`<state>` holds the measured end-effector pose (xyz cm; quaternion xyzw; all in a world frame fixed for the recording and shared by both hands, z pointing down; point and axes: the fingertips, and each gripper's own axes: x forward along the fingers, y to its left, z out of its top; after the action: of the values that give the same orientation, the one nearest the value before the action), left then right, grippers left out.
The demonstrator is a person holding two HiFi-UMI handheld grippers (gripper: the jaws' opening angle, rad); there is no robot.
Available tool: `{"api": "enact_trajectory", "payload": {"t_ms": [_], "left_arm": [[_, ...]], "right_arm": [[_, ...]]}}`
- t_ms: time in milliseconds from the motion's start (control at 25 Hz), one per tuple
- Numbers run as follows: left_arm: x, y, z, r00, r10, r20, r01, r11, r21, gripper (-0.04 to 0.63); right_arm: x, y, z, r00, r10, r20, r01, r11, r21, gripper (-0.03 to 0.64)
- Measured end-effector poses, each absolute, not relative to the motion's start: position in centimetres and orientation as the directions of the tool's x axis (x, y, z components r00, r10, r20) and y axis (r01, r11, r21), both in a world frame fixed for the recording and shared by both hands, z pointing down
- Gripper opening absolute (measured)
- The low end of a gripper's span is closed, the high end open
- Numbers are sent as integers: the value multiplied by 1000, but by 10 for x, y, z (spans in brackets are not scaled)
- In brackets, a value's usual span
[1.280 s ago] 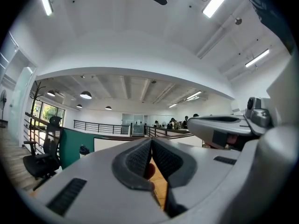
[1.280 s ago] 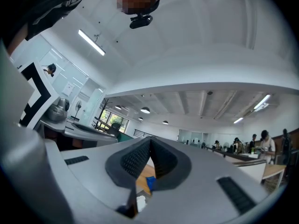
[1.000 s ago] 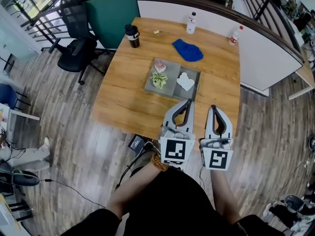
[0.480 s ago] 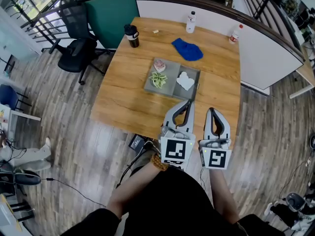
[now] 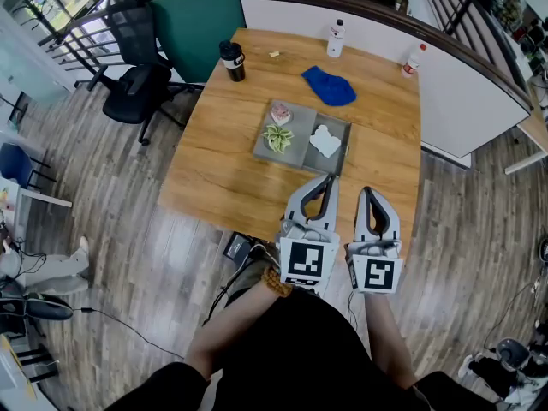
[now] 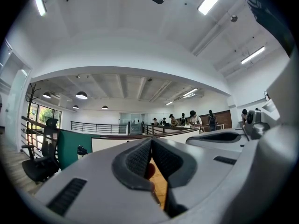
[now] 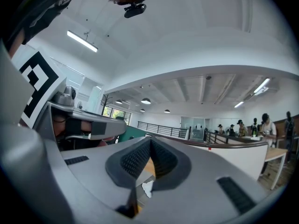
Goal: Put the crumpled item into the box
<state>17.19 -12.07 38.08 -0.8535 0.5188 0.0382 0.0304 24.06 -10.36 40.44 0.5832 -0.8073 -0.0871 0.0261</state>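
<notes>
A grey two-compartment box [image 5: 300, 157] lies in the middle of the wooden table [image 5: 214, 178]. A white crumpled item [image 5: 324, 141] rests in its right compartment and also shows below the shut jaws in the right gripper view, white crumpled item [image 7: 147, 189]. The left compartment holds a small green plant [image 5: 276, 137] and a pink object [image 5: 280, 114]. A crumpled blue cloth [image 5: 329, 86] lies on the table beyond the box. My left gripper [image 5: 326, 179] [image 6: 151, 143] and right gripper [image 5: 368, 193] [image 7: 150, 142] hover side by side at the table's near edge, both shut and holding nothing.
A black cup [image 5: 231, 61] stands at the far left of the table. Two white bottles [image 5: 335, 38] [image 5: 413, 60] stand along the far edge by a white partition [image 5: 462, 84]. A black office chair [image 5: 133, 80] sits left of the table.
Hardly anything: the right gripper has drawn back a little toward me, and the view has shifted slightly. Both grippers stay shut.
</notes>
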Motion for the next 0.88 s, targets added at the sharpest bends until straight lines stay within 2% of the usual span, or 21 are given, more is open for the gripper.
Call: {"api": "enact_trajectory", "payload": {"t_ms": [880], "left_arm": [[158, -129, 387, 455, -887, -81, -890, -456, -14, 23]], "right_arm": [[232, -119, 425, -327, -945, 16, -927, 324, 191, 3]]}}
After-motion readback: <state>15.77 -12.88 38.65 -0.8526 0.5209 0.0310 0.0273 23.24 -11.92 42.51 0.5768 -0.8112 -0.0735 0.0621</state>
